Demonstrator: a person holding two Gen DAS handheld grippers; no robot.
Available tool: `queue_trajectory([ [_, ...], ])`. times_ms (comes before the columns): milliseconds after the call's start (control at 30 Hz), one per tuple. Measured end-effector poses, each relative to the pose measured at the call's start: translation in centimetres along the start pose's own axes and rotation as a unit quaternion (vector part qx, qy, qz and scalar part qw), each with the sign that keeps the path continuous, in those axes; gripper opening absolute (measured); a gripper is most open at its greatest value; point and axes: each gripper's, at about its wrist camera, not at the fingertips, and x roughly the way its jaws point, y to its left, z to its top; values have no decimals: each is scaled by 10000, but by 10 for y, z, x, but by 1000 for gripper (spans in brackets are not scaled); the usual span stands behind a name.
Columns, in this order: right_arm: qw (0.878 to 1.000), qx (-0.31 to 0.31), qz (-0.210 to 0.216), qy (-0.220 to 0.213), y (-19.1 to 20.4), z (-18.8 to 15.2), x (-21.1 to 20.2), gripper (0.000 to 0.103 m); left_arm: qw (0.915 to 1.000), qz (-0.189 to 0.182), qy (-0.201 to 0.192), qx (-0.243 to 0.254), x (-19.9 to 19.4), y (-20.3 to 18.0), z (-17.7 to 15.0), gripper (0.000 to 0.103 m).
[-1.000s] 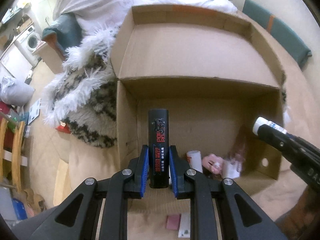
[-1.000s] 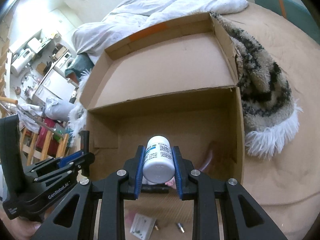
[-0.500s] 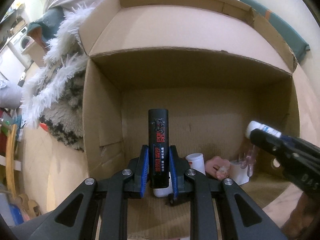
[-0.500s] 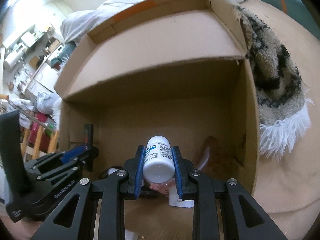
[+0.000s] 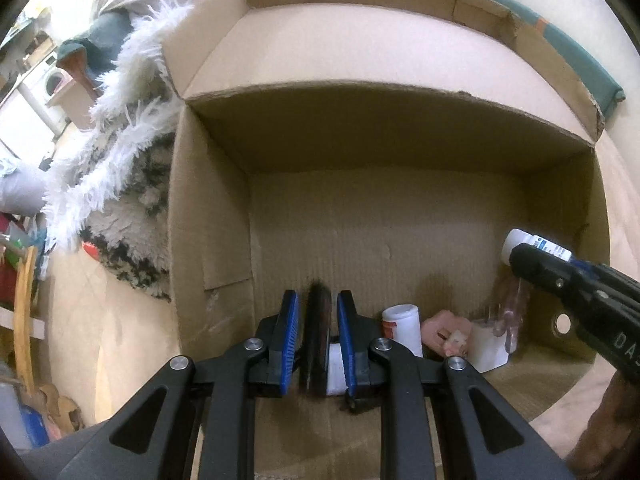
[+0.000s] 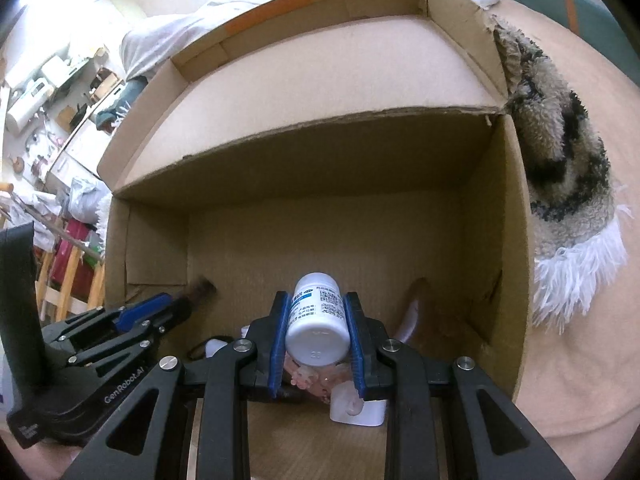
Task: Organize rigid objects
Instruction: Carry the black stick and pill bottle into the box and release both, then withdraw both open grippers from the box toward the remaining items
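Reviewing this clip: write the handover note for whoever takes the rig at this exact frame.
Left gripper: shut on a black stick, low inside the box. The stick looks blurred, so the grip may be loose.
Right gripper: shut on a white bottle, also inside the box, above the pile.
Done: a small white bottle, a pink item and a white block lie on the box floor.
Left: set down the stick and the bottle, probably on bare floor beside the pile, then withdraw. Whether anything remains outside the box is not in view.
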Motion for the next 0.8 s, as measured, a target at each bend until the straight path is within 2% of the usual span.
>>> queue_trajectory([
  [200, 9998, 64, 59, -185, -2, 1, -8, 28, 10000, 42, -90, -5, -7, 2, -3, 18],
  [267, 9996, 128, 126, -223, -3, 2, -10, 34, 9999, 27, -97, -22, -9, 1, -3, 23],
  [300, 9994, 176, 184, -244, -5, 3, -12, 53, 9999, 11, -118, -37, -11, 1, -3, 25],
  [333, 9990, 229, 256, -279, -6, 3, -14, 74, 9999, -5, -147, -70, -13, 3, -3, 33],
  [367, 9983, 287, 415, -298, -7, 3, -16, 75, 9997, -25, -205, -150, -17, 6, -2, 46],
  [400, 9978, 341, 506, -244, -8, 3, -16, 75, 9994, -28, -274, -223, -19, 7, 1, 54],
  [467, 9973, 396, 582, -194, -9, 4, -16, 75, 9984, -142, -450, -307, -27, 9, 2, 60],
  [600, 9973, 402, 573, -222, -9, 2, -17, 75, 9976, 6, -632, -275, -36, 9, 4, 62],
  [800, 9969, 432, 585, -285, -10, 3, -22, 75, 9977, -46, -547, -384, -41, 9, 5, 62],
])
